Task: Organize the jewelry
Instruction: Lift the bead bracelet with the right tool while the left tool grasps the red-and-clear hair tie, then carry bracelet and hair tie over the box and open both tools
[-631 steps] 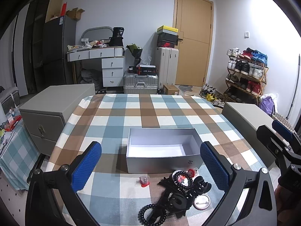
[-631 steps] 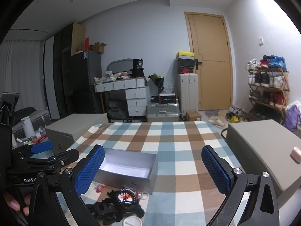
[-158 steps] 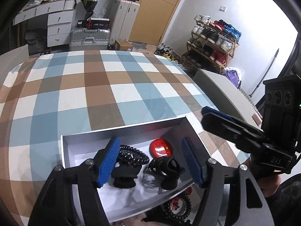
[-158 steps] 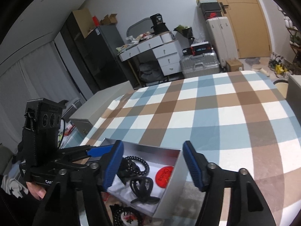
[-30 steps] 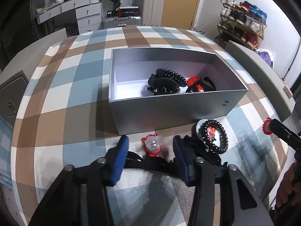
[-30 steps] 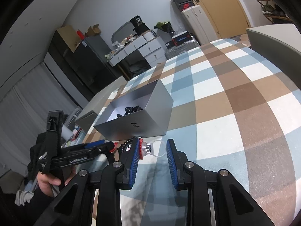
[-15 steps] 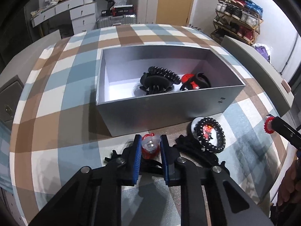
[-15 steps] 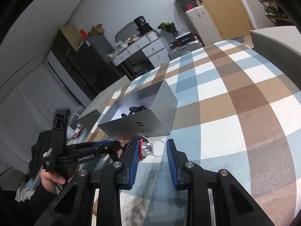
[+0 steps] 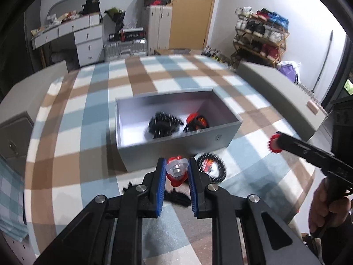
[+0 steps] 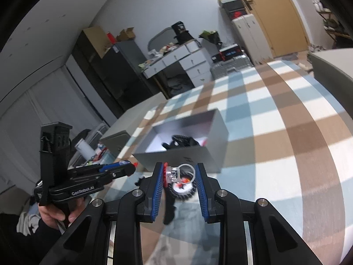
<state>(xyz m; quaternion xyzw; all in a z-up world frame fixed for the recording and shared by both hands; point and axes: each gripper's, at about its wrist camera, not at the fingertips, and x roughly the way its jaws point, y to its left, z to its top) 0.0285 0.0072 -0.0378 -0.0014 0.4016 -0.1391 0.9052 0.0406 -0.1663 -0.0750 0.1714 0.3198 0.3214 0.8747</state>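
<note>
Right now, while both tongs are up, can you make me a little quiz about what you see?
1. True or false: the left tongs are empty.
2. Where is the black hair claw? A, inside the silver box; B, on the floor; C, on the shoe rack.
3. Fill in: the right tongs pinch a clear-banded ____ with a red top.

Key: 1, false: they clamp a red trinket. 2, A. 3, ring.
</note>
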